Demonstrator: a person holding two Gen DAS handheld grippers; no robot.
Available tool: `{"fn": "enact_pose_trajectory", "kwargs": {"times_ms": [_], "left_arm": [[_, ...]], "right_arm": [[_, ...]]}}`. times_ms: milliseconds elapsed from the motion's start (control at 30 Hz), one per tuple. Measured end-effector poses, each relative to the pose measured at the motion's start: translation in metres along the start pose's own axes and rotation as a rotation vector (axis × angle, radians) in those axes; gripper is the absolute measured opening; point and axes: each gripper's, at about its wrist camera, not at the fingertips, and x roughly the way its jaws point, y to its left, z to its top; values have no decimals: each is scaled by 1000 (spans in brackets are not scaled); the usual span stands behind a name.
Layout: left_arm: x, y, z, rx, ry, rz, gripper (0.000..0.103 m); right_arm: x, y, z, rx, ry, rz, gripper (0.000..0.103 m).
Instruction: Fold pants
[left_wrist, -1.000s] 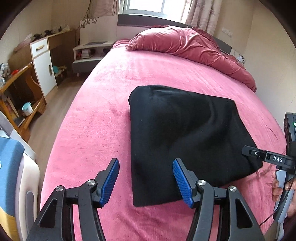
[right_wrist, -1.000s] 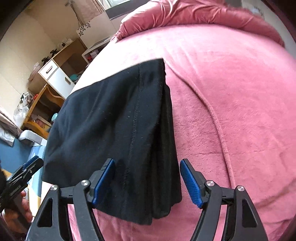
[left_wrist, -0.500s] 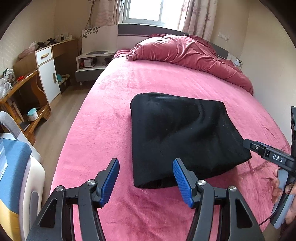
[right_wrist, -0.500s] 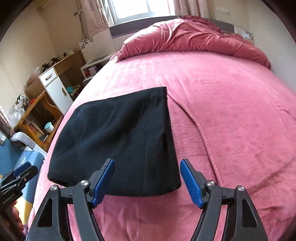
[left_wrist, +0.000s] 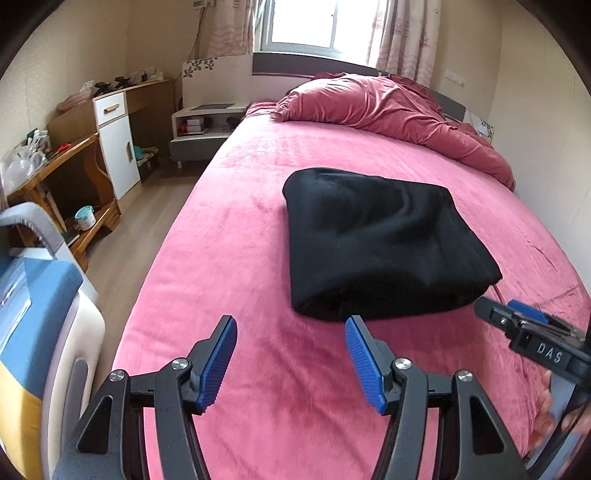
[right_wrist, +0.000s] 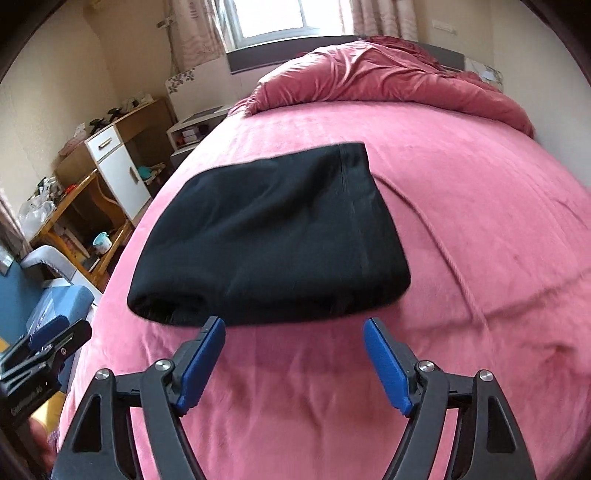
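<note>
The black pants (left_wrist: 376, 243) lie folded into a thick rectangle on the pink bed (left_wrist: 236, 258). In the right wrist view the same pants (right_wrist: 273, 236) fill the middle. My left gripper (left_wrist: 290, 328) hangs open just short of the bundle's near edge, nothing between its blue pads. My right gripper (right_wrist: 293, 328) is also clear of the cloth, its jaws opening with nothing between them. The right gripper (left_wrist: 517, 317) shows at the left wrist view's right edge, held by a hand (left_wrist: 546, 406). The left gripper (right_wrist: 55, 332) appears at the right wrist view's lower left.
A crumpled pink duvet (left_wrist: 388, 107) lies at the head of the bed under the window. Left of the bed stand a nightstand (left_wrist: 203, 125), a white-door cabinet (left_wrist: 114, 140) and a wooden desk (left_wrist: 55, 177). A blue and white object (left_wrist: 37, 314) sits near the bed's left side.
Both grippers have pulled back from the pants toward the bed's near end. The right gripper, which had straddled the bundle's edge, now stands clear of it and a little wider.
</note>
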Motion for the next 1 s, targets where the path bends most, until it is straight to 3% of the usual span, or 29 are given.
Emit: {"fn": "enact_pose_trajectory", "kwargs": {"times_ms": [400, 1000], "left_arm": [[-29, 6, -33, -24, -6, -10, 63], [-47, 3, -34, -15, -37, 60, 63]], "right_arm": [[-33, 27, -45, -80, -47, -69, 83], [-55, 29, -51, -94, -76, -97, 85]]}}
